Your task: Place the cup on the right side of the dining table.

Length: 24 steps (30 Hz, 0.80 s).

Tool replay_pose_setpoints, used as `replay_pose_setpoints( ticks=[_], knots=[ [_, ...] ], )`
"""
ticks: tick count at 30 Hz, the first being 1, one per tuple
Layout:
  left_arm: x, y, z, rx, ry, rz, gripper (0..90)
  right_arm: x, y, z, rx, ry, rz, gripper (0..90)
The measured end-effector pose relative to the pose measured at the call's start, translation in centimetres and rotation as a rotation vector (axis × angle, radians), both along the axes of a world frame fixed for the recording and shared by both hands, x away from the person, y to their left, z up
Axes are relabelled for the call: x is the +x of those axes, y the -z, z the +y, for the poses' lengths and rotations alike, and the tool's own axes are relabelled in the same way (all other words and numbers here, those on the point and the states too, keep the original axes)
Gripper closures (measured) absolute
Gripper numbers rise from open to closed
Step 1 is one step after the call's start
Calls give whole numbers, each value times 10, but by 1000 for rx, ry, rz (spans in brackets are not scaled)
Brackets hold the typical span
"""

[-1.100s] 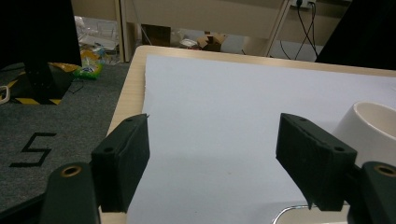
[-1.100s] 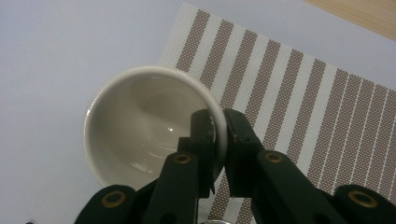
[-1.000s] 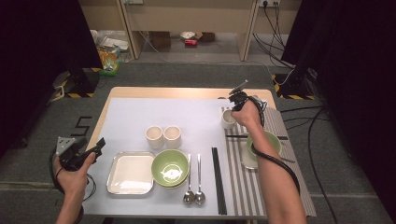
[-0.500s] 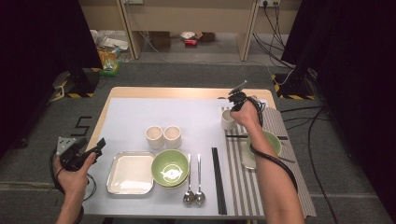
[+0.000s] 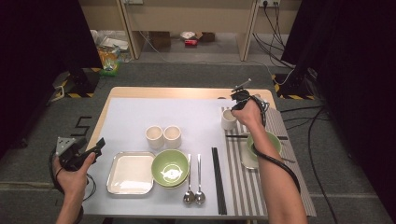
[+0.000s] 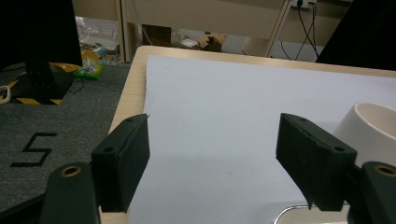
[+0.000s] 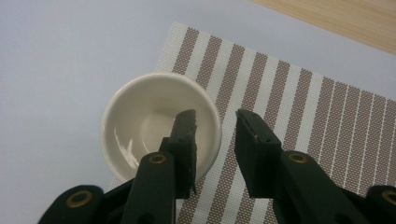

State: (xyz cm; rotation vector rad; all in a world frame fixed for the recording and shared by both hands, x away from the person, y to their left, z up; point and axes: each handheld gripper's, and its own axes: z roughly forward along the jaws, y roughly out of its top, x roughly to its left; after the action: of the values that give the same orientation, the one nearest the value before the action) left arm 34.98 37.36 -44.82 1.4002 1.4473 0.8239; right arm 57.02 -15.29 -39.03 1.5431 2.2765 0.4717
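The right tongs hang over a small white cup, jaws parted after having just been opening, one jaw inside the cup's mouth, the other outside its rim above the striped placemat; the pads no longer press the wall. The cup stands upright at the placemat's left edge, half on the pale sheet that covers the worktop, near the far side. The left tongs are held released off the worktop's left edge, above the grey floor, nothing between their jaws. Open sheet runs from the cup across to the far-left corner. Nearer the person, two more cups stand side by side, with a white square plate, a green bowl, two spoons and black chopsticks ranged along the near edge. A second green bowl sits on the placemat beside the right forearm.
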Motion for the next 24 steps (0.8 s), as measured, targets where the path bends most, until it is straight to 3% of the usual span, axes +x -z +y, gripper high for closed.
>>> replay_pose_setpoints(
  ticks=[24],
  knots=[
    [-1,0,0,3,0,1,251,-40,-15,-15,123,53,-68,627]
  ],
)
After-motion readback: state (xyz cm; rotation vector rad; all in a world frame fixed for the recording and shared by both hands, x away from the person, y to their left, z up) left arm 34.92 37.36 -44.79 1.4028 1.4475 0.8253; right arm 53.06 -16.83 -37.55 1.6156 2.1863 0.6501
